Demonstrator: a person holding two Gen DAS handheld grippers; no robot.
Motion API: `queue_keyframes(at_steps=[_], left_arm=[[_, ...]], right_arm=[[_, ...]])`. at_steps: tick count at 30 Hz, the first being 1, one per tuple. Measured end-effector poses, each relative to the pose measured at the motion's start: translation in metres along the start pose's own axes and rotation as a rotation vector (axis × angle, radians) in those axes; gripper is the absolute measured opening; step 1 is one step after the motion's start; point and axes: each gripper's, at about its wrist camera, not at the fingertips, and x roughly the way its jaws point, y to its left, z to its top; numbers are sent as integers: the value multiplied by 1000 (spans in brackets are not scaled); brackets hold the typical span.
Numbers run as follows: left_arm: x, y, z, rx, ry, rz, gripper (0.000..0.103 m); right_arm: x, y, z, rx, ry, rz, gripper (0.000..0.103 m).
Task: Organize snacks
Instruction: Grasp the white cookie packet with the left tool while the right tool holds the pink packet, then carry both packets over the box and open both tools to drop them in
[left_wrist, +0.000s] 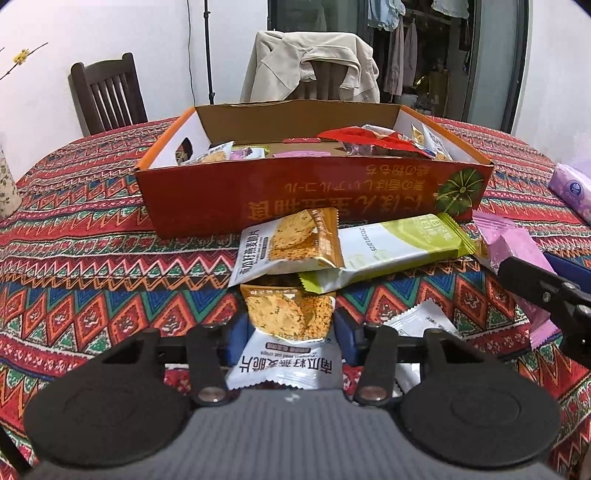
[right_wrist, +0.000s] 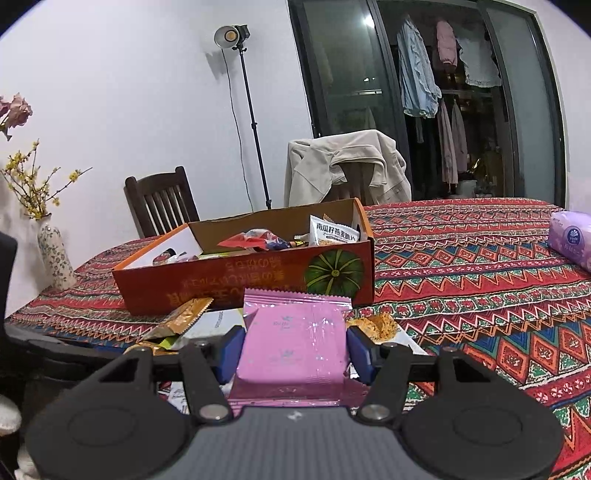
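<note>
Two grippers loaded, one packet apiece. Left gripper: blue pads pinched on the flanks of an oat crisp packet, white and gold, lying low over the patterned tablecloth just short of the loose pile. Right gripper: pressed in on a pink packet, held clear of the cloth and facing the orange box.

Further out from the left tool: a second oat crisp packet overlapping a green-and-white bar, both resting against the near wall of the box, with a white sachet off to the right. Inside the box, red wrappers and other packets already collected.

Step in hand, by judgement: pick-up finished on both sides, transfer into the box pending. Next move: lift high enough to clear the near wall, carry forward over the open top, then release, one hand at a time to avoid crowding. Firm hold needed on the slick foil, especially the left packet, gripped near its middle and liable to sag.
</note>
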Motion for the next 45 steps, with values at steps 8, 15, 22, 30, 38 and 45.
queue_keyframes(at_steps=[8, 15, 22, 30, 38, 45], left_arm=[[-19, 7, -2, -5, -51, -15, 50], [-38, 14, -3, -29, -113, -59, 50], [-59, 22, 5, -58, -193, -85, 50], [-75, 24, 36, -63, -325, -97, 50], [-80, 22, 69, -80, -454, -97, 50], [-69, 27, 98, -94, -504, -71, 50]], right_arm=[[1, 0, 0, -2, -3, 6, 59], [1, 3, -1, -14, -8, 1, 59], [-3, 12, 3, -62, -42, -8, 59], [-13, 26, 33, -80, -83, -6, 59], [-7, 37, 77, -95, -149, -20, 59], [19, 42, 106, -93, -167, -41, 59]])
